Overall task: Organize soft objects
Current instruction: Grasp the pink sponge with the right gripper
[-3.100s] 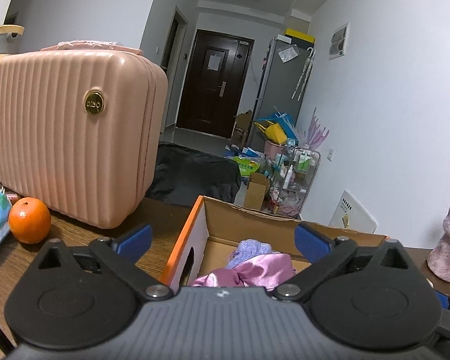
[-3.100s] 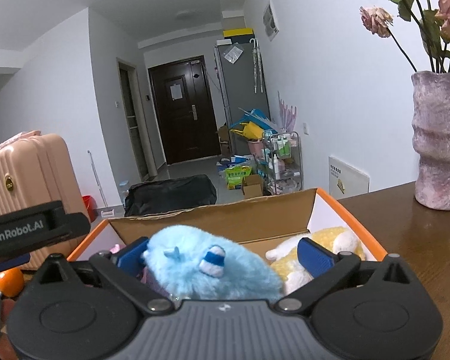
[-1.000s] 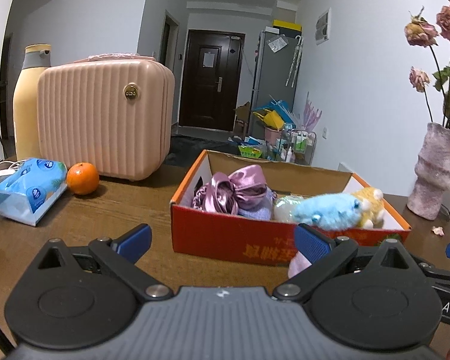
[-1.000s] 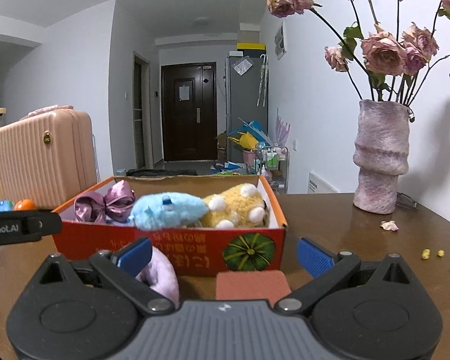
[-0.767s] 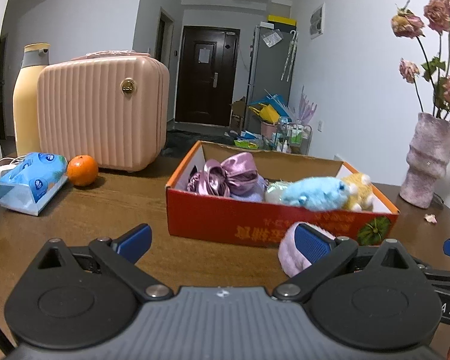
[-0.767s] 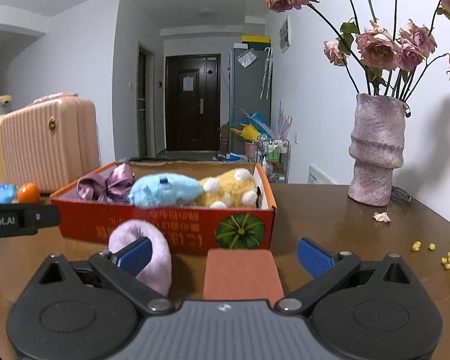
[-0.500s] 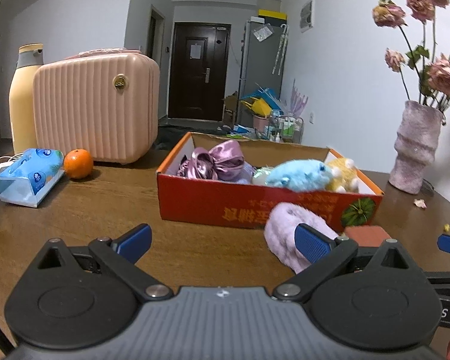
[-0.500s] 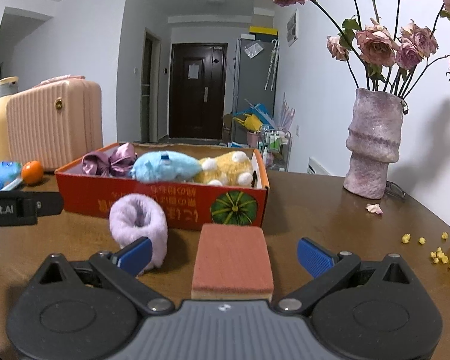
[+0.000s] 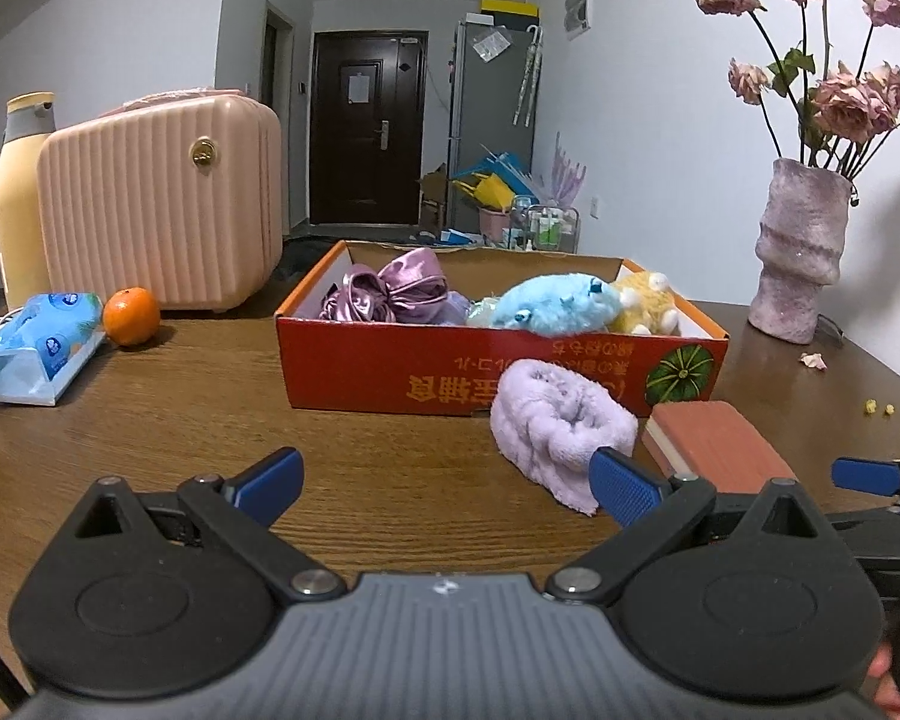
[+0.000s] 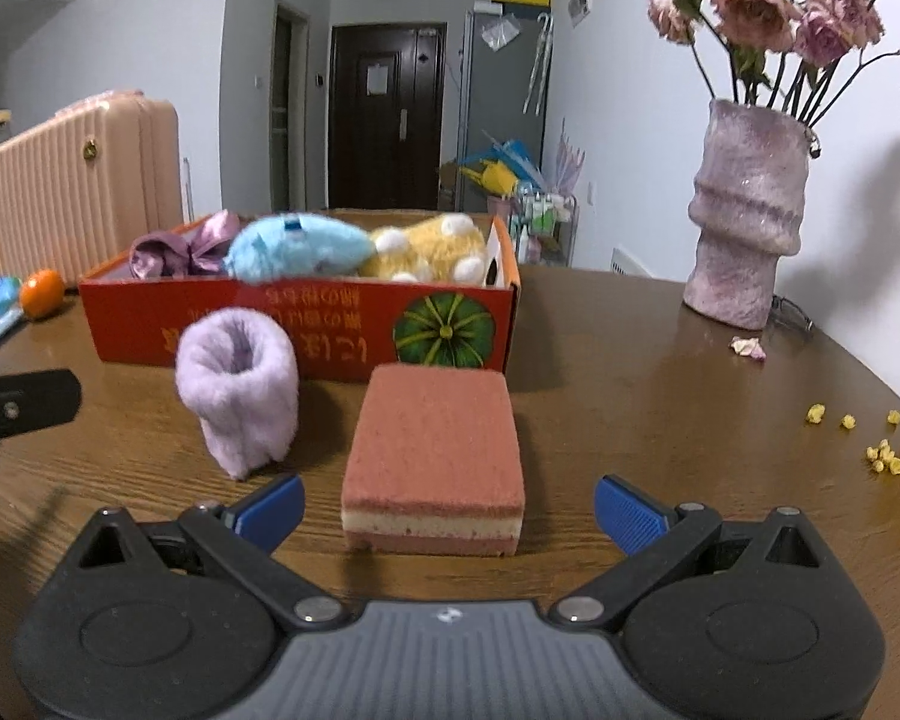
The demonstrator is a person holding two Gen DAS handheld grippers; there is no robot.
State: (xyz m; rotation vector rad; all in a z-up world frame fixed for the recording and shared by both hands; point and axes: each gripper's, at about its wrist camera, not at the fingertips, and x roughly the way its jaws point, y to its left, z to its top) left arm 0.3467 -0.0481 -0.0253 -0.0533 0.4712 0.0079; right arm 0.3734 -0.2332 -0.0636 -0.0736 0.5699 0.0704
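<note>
Sponge [image 10: 432, 456] between wide-spread right hand-held gripper [image 10: 447, 510] fingers; left hand-held gripper [image 9: 447, 483] likewise spread, empty.

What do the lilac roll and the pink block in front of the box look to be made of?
Lilac roll: fluffy plush or terry fabric, judging by its fuzzy, matted pile. Pink block: probably sponge foam, given its matte porous surface and pale middle layer.

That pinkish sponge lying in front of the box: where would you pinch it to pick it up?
Probably across its two side faces, coming in level from the near end. The sponge lies flat on the table, a squarish block, and the open right tool already faces it squarely with one finger to each side. Its soft sides should give a little.
</note>
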